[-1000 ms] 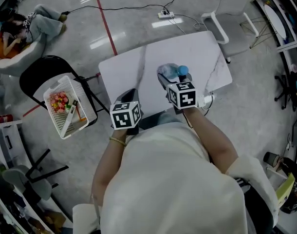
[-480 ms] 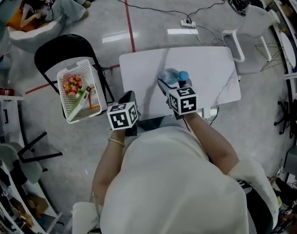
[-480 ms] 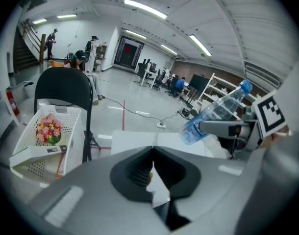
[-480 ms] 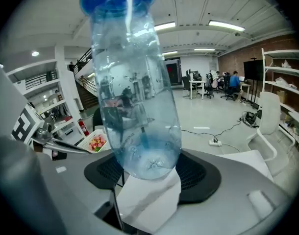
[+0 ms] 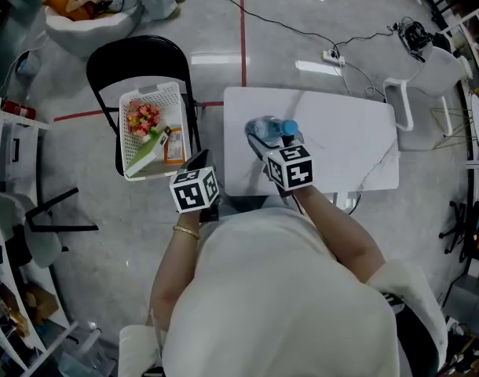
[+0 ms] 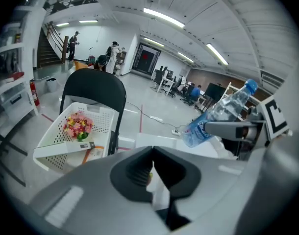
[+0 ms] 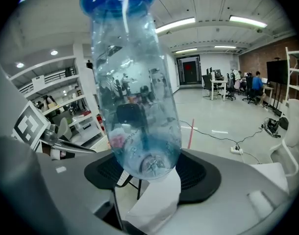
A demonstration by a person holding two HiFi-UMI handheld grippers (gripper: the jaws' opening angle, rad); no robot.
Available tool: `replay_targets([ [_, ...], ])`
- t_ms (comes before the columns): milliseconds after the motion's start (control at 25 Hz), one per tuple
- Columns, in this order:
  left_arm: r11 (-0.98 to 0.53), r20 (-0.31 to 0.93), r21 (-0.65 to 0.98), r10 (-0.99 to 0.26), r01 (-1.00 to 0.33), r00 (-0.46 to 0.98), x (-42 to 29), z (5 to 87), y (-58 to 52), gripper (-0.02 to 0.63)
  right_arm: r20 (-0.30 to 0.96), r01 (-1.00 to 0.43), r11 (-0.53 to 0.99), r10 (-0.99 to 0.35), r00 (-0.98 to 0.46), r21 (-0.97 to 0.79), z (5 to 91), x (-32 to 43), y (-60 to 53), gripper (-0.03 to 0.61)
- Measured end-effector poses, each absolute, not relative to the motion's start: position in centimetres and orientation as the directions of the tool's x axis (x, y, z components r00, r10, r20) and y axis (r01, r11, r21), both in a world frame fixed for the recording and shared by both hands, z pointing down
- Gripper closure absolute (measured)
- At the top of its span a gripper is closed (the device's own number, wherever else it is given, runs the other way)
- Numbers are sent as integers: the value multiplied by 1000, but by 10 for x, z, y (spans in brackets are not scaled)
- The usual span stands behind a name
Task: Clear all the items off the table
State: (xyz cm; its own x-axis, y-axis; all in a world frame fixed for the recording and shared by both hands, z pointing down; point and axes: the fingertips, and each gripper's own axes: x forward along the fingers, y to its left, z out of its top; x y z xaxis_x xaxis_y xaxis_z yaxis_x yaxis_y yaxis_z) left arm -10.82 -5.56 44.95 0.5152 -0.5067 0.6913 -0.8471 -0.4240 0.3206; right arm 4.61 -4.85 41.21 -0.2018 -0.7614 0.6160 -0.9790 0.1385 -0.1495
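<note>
Right hand-held gripper [image 5: 261,141] is pinching a clear, crinkled water bottle [image 7: 135,92] with blue cap and blue label; left hand-held gripper [image 6: 152,170] is hanging pressed together, empty

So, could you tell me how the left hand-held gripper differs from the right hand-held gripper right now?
The left hand-held gripper is shut and empty; the right hand-held gripper clamps a clear plastic water bottle with a blue cap. The left hangs beside the white table; the right hangs over it. Both carry marker cubes.
</note>
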Motion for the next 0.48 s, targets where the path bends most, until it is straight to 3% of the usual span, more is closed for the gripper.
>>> replay_targets([
  [480,-263,696,321,-586,-910,415,-197,456,-66,604,612,-934,313,-709,-350,-172,418,-54,-86,256],
])
